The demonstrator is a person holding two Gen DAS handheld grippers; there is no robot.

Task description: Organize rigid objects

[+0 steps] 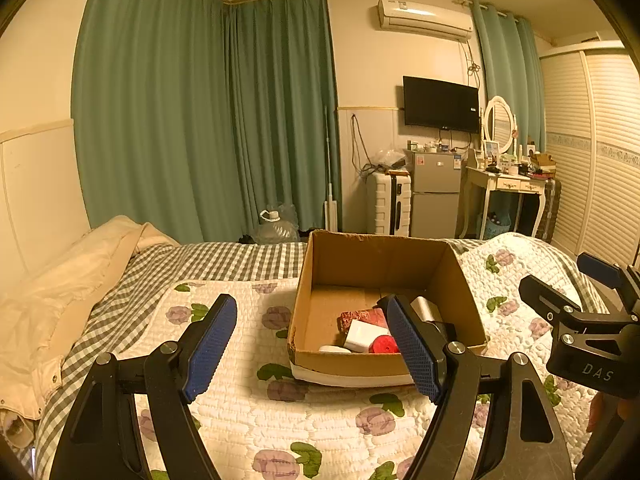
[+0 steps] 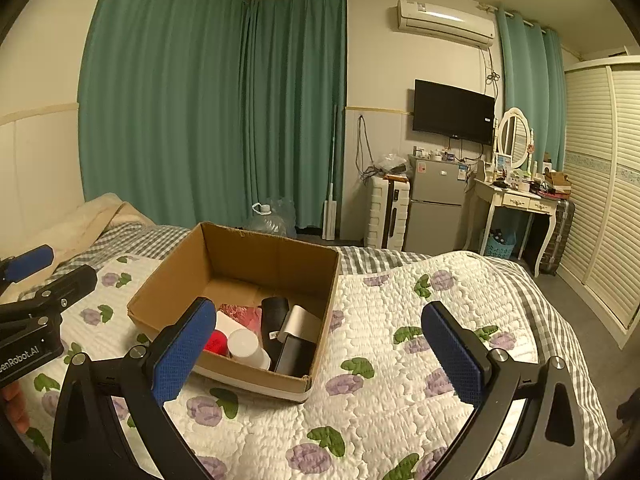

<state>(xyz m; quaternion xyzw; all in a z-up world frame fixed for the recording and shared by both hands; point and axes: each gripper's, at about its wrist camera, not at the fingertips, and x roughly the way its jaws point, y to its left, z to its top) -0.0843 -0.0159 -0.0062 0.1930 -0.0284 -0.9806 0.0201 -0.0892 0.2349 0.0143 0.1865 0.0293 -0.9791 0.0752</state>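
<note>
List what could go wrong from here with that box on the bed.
1. The cardboard box sits on a soft quilt; pressing in could tip or slide it.
2. Its contents are crowded toward the near wall: reaching for the red item may knock the white bottle.
3. Left gripper and right gripper, both open, hover close and might collide.

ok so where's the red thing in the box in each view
Left wrist: the red object lies at the cardboard box's near wall, lower centre-right, beside the fingers.
Right wrist: it peeks out lower left of centre, behind a blue pad.
Shared landmark: the wall TV.
</note>
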